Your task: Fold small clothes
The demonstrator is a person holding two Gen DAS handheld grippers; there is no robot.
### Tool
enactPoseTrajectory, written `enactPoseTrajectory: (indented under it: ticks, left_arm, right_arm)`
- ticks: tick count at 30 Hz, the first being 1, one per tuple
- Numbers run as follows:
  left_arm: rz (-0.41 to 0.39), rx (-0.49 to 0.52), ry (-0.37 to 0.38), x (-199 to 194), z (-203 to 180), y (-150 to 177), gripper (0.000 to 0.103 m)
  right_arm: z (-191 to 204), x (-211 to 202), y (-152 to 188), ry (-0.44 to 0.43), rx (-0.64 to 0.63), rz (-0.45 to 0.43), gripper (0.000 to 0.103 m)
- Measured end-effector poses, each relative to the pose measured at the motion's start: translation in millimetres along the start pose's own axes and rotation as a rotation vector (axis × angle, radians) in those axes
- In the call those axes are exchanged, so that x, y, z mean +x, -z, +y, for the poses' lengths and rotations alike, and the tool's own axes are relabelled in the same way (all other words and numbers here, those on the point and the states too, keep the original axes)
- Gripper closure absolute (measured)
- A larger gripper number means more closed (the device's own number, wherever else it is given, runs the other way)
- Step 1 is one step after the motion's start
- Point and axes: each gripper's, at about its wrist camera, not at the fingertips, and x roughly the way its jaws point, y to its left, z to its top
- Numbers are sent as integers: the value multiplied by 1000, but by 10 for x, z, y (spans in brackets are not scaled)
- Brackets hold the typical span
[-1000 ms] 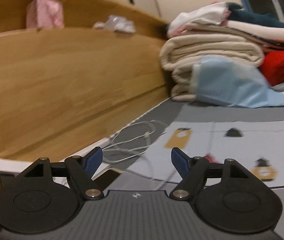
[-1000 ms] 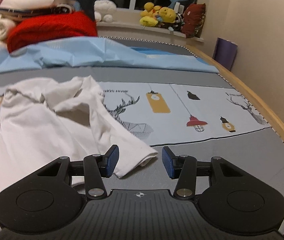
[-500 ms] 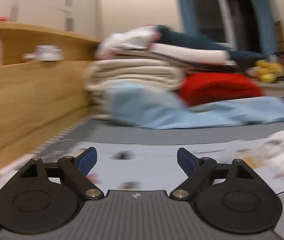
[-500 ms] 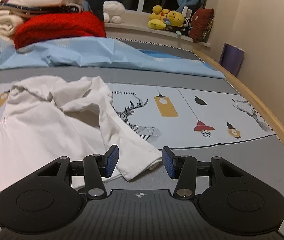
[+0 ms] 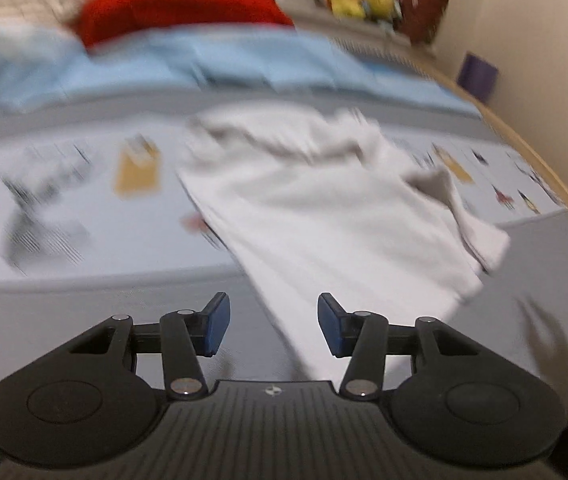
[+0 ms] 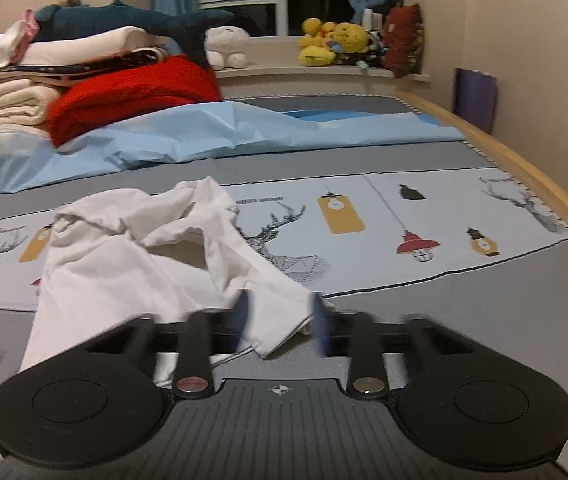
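Observation:
A crumpled white garment [image 6: 132,264] lies on the printed bed sheet [image 6: 424,208]. One hem corner points toward my right gripper [image 6: 280,322]. That gripper's jaws are closing, blurred, with the corner between the blue pads [image 6: 320,328] and a gap still showing. In the blurred left wrist view the same garment [image 5: 324,216] spreads ahead. Its near edge runs down between the fingers of my left gripper [image 5: 274,326]. The left jaws are also closing, and the pads [image 5: 220,324] stand clear of the cloth.
A light blue sheet [image 6: 244,132], a red blanket [image 6: 132,96] and stacked folded bedding [image 6: 8,104] lie at the back left. Plush toys [image 6: 332,44] sit on the window sill. The wooden bed rail [image 6: 544,184] runs along the right side.
The left wrist view has swung from the wooden headboard, past the bedding stack, to the white garment, and its jaws have narrowed. My right gripper has edged onto the hem corner with its jaws narrowing.

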Motion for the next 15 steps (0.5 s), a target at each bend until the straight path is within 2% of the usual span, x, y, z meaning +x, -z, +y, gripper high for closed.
enactPoseTrajectory:
  ticks: [6, 9, 10, 11, 13, 15]
  left_arm:
    - [161, -80, 31, 472, -71, 46, 46]
    - [258, -72, 9, 698, -116, 53, 48]
    - [275, -36, -2, 745, -162, 64, 52]
    - [289, 24, -19, 774, -232, 86, 70]
    - [316, 139, -55, 772, -327, 135, 94]
    - [313, 197, -55, 668, -313, 143, 97]
  right_arm:
    - [-293, -62, 9, -34, 46, 13, 81]
    - [-398, -35, 14, -41, 79, 33, 81]
    - [-411, -18, 16, -45, 83, 41, 81]
    - [-414, -1, 20, -50, 82, 48, 81]
    - [-406, 36, 28, -58, 74, 66, 81]
    - [-373, 86, 38, -65, 62, 86, 81]
